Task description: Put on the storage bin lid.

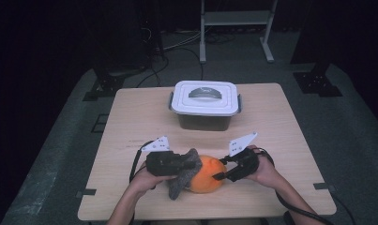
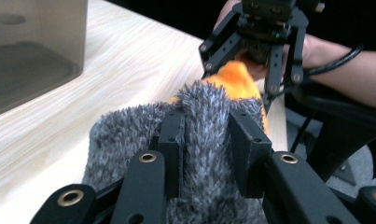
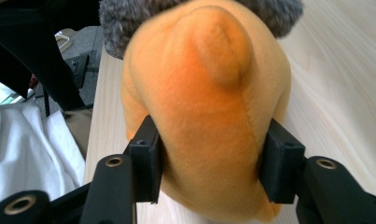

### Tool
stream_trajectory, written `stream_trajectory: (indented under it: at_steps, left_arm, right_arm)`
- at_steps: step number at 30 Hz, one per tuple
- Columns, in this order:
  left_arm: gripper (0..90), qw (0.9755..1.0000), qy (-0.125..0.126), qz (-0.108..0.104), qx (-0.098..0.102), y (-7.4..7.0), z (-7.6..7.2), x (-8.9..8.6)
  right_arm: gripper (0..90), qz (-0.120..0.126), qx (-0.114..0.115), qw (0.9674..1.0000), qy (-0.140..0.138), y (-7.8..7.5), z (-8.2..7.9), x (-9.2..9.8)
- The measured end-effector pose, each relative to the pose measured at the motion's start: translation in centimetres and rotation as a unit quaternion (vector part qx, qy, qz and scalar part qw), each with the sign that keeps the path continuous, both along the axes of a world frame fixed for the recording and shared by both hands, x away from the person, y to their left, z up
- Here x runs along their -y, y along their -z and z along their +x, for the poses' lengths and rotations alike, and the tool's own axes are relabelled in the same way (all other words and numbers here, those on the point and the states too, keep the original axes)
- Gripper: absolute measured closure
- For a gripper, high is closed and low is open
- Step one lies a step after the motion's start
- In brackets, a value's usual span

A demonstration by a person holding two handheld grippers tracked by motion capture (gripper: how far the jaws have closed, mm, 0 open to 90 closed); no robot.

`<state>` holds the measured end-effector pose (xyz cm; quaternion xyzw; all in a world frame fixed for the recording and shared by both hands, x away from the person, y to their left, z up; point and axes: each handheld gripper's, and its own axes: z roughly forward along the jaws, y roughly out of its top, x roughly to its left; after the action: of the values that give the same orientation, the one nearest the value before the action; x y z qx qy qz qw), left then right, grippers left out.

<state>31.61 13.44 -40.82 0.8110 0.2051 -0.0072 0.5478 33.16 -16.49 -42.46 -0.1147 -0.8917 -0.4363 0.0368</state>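
A plush toy with an orange body [image 1: 208,176] and a grey fuzzy part [image 1: 182,180] lies near the table's front edge, between both hands. My left gripper [image 1: 189,165] comes in from the left and is shut on the grey fur [image 2: 204,107], which bulges up between its jaws. My right gripper [image 1: 222,171] comes from the right. Its pads press both sides of the orange body [image 3: 204,93], which fills the gap between the jaws. In the left gripper view the right gripper [image 2: 239,77] faces me over the orange end [image 2: 237,74].
A grey plastic box with a white lid [image 1: 204,97] and a handle stands shut at the middle back of the wooden table [image 1: 130,117]. Its wall [image 2: 31,46] is at the left of the left gripper view. Stands and cables sit on the floor beyond.
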Motion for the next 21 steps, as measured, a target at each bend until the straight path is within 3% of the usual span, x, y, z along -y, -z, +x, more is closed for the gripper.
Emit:
stream_trajectory:
  at_steps: [3,7,8,9,14,21]
  left_arm:
    - [68.1,0.9999,0.003,-0.003,-0.012,0.6,0.0,-0.2]
    - [68.0,0.9999,0.004,-0.005,-0.013,0.7,-0.1,-0.4]
    - [68.0,0.9999,0.004,-0.005,-0.013,0.8,-0.1,-0.4]
    - [67.9,0.9999,0.003,-0.006,-0.013,0.8,-0.1,-0.3]
    - [67.9,0.9999,0.004,-0.004,-0.011,0.7,-0.2,-0.3]
    - [67.8,0.9998,0.016,-0.005,-0.009,0.5,-0.4,0.6]
  right_arm:
    - [45.5,0.001,-0.004,1.0,0.001,0.5,0.1,0.7]
    - [41.8,0.0,-0.01,1.0,0.002,0.6,0.3,0.7]
    - [33.1,-0.003,-0.023,0.9997,0.006,0.6,0.4,0.6]
    - [30.0,-0.005,-0.028,0.9995,0.009,0.4,0.3,0.5]
    - [22.4,-0.041,-0.002,0.9989,0.025,-1.0,-0.7,0.2]
    - [19.2,-0.032,0.008,0.9988,0.036,-1.8,-1.5,-0.3]
